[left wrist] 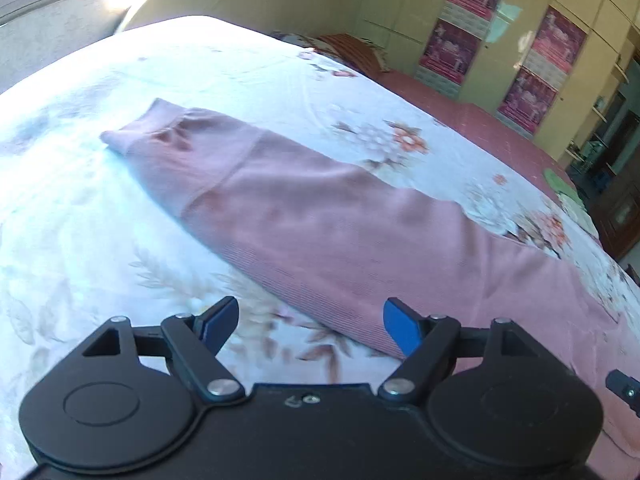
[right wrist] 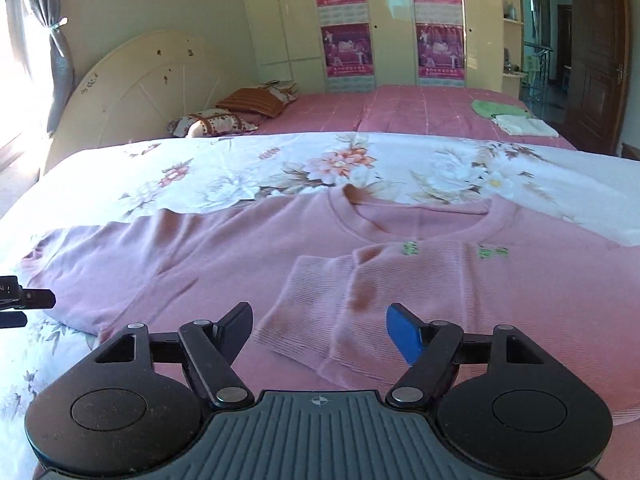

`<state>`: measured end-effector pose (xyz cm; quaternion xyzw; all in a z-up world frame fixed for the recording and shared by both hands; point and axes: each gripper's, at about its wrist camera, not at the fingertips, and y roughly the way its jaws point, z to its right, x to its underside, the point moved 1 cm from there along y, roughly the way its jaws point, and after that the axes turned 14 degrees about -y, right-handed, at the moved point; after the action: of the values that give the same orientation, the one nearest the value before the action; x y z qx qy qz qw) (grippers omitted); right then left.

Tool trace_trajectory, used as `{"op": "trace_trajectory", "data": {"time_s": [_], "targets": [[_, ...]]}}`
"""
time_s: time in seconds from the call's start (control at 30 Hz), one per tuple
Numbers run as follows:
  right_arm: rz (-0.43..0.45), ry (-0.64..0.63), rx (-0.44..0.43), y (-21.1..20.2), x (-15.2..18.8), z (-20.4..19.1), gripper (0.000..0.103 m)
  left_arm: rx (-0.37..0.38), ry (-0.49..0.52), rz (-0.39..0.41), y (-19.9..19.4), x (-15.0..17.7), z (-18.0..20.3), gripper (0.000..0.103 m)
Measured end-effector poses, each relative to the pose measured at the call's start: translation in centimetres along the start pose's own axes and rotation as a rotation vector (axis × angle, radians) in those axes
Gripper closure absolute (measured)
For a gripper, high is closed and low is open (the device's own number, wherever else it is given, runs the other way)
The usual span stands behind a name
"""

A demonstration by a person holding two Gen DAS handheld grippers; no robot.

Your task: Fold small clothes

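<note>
A pink long-sleeved shirt (right wrist: 208, 256) lies flat on the floral bedsheet (right wrist: 224, 168). Its right sleeve is folded across the chest, with the ribbed cuff (right wrist: 316, 320) lying just ahead of my right gripper (right wrist: 320, 332). That gripper is open and nothing sits between its fingers. In the left wrist view the other sleeve (left wrist: 280, 208) stretches out across the floral bedsheet (left wrist: 80, 208) to its cuff (left wrist: 136, 132). My left gripper (left wrist: 308, 328) hovers open over the sleeve's near edge, holding nothing. The left gripper's tip (right wrist: 24, 300) shows at the left edge of the right wrist view.
A pink bedspread (right wrist: 420, 112) covers the far half of the bed, with pillows (right wrist: 216, 120) by the cream headboard (right wrist: 132, 92). Folded green and white cloths (right wrist: 516, 120) lie at its far right. Wardrobes with posters (right wrist: 440, 20) stand behind; a dark door (right wrist: 596, 60) is right.
</note>
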<state>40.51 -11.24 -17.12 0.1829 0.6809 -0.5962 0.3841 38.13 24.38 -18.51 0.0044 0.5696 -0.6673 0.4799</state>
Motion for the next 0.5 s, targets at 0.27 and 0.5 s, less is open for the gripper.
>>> {"op": "trace_trajectory", "data": {"time_s": [0.27,0.5], "targets": [[-0.017,-0.019,-0.034,2.2,-1.0,-4.6,0.029,-0.023,-0.228,0.015,3.0,-6.4,-8.6,0.043],[-0.044,-0.030,-0.023,4.1,-0.8,-6.8,0.029,0.065,-0.319,0.023,5.9,-9.4,-10.6,0.028]]}}
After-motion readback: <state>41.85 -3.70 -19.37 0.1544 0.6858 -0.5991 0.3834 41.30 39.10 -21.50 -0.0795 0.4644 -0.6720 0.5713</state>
